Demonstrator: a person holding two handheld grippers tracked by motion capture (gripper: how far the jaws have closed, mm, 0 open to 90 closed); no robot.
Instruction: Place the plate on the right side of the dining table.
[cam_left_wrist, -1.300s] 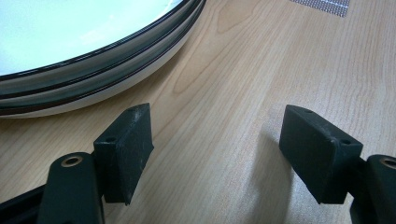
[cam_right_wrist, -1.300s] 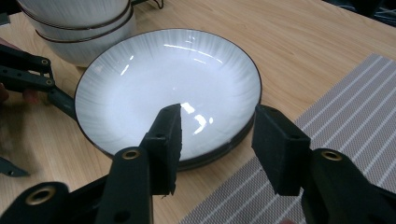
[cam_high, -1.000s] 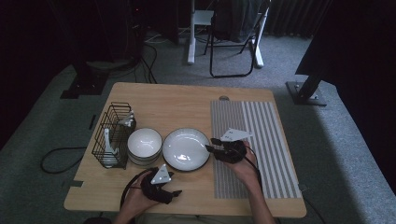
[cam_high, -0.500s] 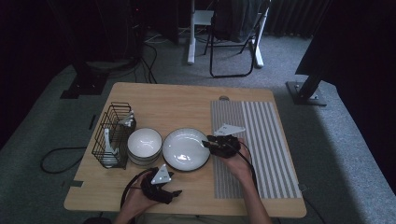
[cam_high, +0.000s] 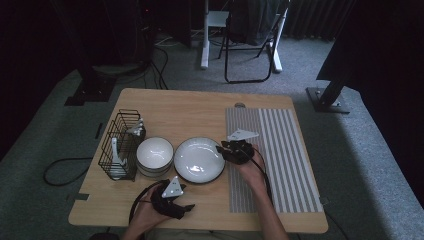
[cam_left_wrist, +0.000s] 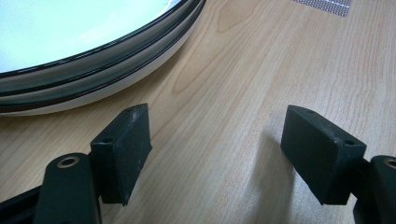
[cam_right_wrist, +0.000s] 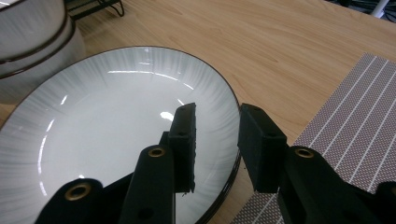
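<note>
At the plate's (cam_right_wrist: 116, 140) right rim, where it nearly meets the striped mat (cam_right_wrist: 355, 135), my right gripper (cam_right_wrist: 217, 140) has just been narrowing its jaws, one above the glazed inside, one outside the edge; the rim sits between them, and I judge the pads not yet pressing. From the left gripper view, I judge it is a stack of plates on the counter (cam_high: 200, 115), just right of the stacked bowls (cam_high: 155, 156), with the wire rack (cam_high: 120, 145) beyond those. The risk I see: a thin, glossy lip could slip from a shallow bite, or the plate beneath could lift and clatter. My left gripper (cam_left_wrist: 217, 154) rests near the plate's front edge, jaws wide apart on nothing.
</note>
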